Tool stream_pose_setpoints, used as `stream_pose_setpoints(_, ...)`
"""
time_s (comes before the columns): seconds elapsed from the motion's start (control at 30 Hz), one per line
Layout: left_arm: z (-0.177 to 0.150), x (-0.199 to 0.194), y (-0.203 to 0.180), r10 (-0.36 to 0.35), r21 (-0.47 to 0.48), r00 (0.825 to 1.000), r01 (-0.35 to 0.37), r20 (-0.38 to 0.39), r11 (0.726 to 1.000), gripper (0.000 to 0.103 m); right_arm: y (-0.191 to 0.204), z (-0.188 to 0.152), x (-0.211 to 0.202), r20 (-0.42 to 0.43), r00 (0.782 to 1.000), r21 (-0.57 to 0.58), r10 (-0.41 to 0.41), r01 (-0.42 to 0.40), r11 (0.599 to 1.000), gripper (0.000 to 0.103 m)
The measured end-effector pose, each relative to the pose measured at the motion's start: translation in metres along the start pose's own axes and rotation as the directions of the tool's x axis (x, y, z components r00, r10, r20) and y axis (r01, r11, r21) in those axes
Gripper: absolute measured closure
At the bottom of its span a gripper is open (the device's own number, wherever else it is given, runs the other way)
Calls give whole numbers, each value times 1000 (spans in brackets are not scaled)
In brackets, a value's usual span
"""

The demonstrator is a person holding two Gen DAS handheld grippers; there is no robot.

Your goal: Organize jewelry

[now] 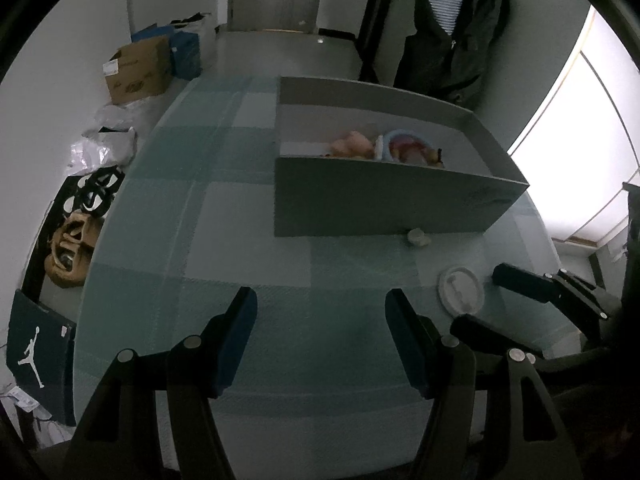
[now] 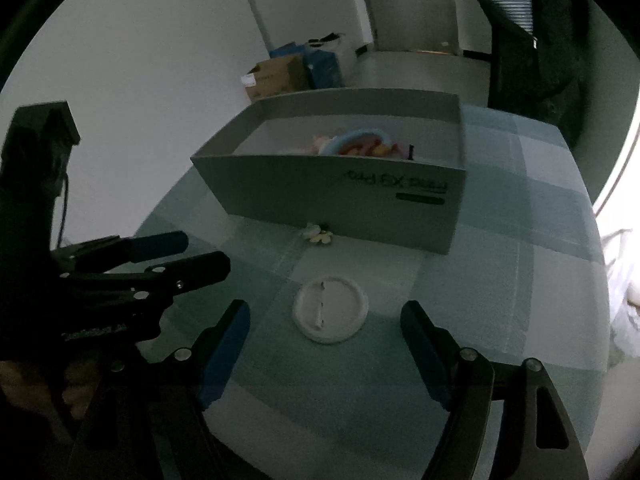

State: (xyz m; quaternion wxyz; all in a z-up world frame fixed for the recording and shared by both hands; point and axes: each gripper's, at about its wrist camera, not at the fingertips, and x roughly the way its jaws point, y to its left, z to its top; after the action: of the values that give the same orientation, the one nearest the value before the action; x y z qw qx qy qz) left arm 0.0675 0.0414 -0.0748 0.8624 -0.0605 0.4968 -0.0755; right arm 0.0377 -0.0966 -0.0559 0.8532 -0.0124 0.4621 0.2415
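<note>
Right wrist: my right gripper (image 2: 324, 336) is spread and empty over the white disc (image 2: 330, 309); left gripper (image 1: 320, 336) likewise. I'd straddle the rim squarely.

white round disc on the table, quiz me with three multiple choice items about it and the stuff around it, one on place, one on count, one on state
1. Where does the white round disc lie?
A. inside the grey box
B. on the checked tablecloth, in front of the grey box
C. on the floor

2. How many small things lie on the cloth outside the box?
A. two
B. four
C. none

3. What is between the fingers of the right tool?
A. a bracelet
B. the box wall
C. nothing

Answers:
1 B, the disc rests on the tablecloth, nearer than the grey box.
2 A, only the disc and a small pale trinket at the foot of the box.
3 C, its fingers stand apart above the cloth, the disc beyond them.
</note>
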Motion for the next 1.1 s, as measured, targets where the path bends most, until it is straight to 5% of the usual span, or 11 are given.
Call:
stream_pose_setpoints(0.1,1,-1,1,2,-7,1000,-2,5,1000,41,5,1,2,2,999,-35,-34,34,999,34)
stream_pose_setpoints(0.3,3,1,5,-6,-42,1000,6,12,999,41,18,-4,4,5,991,-156,-134,133,979,64)
stream_pose_setpoints(0.5,4,5,5,-30,-45,999,31,10,999,41,16,-5,1,0,993,-172,-116,114,979,67)
stream_pose_setpoints(0.53,4,5,3,-37,-43,999,37,11,998,41,13,-3,-2,7,995,-150,-104,104,983,77)
stream_pose_setpoints(1.1,22,19,-16,-122,-32,992,121,-26,992,41,-29,4,-24,16,1000,38,-11,11,999,78)
